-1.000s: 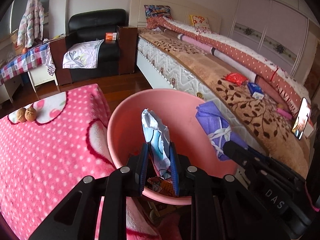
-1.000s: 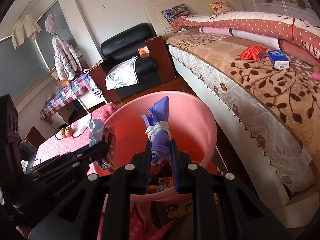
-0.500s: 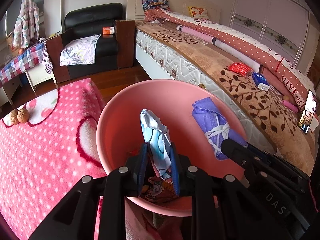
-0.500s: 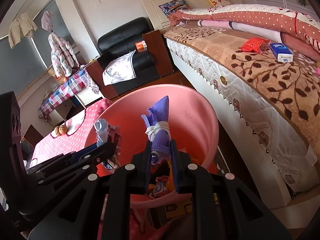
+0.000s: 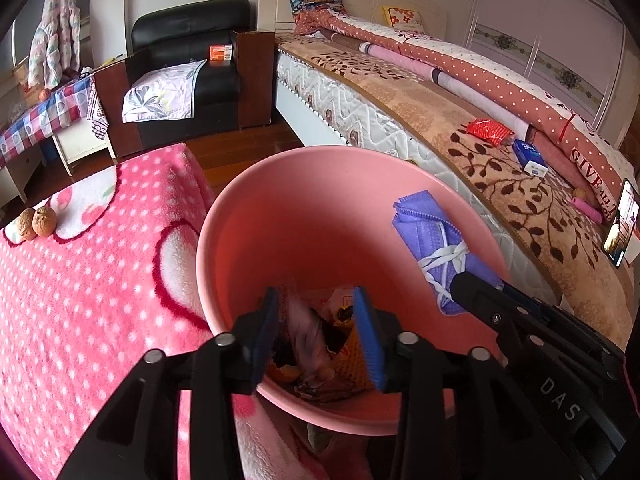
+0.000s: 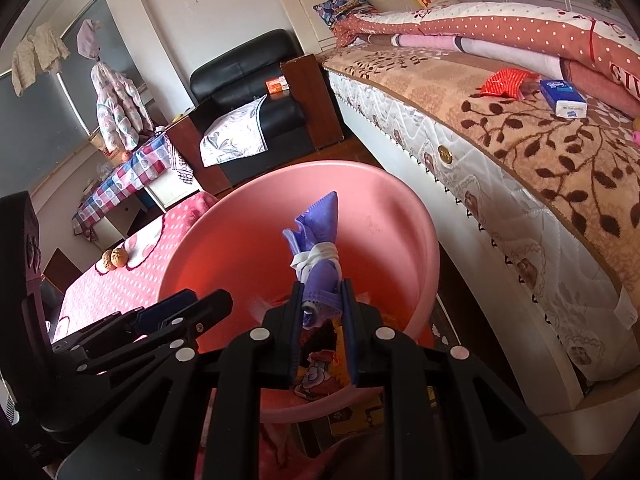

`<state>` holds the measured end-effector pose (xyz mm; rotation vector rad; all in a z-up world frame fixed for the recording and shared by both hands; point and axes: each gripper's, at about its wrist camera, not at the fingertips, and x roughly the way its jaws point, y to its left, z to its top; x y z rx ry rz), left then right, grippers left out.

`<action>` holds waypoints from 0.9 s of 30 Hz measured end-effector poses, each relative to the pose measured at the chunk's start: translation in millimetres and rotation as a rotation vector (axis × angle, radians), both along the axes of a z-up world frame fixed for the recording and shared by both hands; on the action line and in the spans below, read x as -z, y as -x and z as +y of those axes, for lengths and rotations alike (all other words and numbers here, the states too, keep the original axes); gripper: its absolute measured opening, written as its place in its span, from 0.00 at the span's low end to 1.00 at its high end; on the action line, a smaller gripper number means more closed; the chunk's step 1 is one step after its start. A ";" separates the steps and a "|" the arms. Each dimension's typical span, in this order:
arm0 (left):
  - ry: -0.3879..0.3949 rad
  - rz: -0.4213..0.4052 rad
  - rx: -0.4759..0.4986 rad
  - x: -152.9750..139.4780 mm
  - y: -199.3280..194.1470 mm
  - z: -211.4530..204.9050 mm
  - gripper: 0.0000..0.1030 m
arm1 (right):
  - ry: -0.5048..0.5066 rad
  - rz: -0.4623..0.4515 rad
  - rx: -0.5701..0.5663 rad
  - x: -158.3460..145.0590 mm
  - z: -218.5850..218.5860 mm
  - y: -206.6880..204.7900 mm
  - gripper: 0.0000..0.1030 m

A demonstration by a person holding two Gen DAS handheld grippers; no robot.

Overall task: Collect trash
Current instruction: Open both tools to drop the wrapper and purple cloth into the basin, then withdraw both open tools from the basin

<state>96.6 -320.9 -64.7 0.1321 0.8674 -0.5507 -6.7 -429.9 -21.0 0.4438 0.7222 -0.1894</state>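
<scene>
Your left claw (image 5: pixel 316 332) sits over the pink bin (image 5: pixel 240 216), its jaws just opened. A blurred wrapper (image 5: pixel 306 336) is between them, free of the pads, above the trash in the bin bottom. Your right claw (image 6: pixel 322 312) is clamped on the rolled purple mask (image 6: pixel 318 248), held over the bin. Two walnuts (image 5: pixel 34 222) lie on the pink dotted surface (image 5: pixel 80 300).
</scene>
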 end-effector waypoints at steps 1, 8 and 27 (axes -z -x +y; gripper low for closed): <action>-0.001 -0.002 0.001 -0.3 -0.2 0.5 0.41 | -0.002 0.002 0.001 0.4 -0.1 -0.6 0.18; 0.014 -0.012 0.011 -5.3 1.4 5.4 0.47 | -0.012 0.006 0.013 2.7 -3.3 -2.2 0.18; 0.086 -0.046 -0.016 -34.9 14.8 39.7 0.57 | -0.029 -0.015 0.005 -11.4 10.7 10.2 0.34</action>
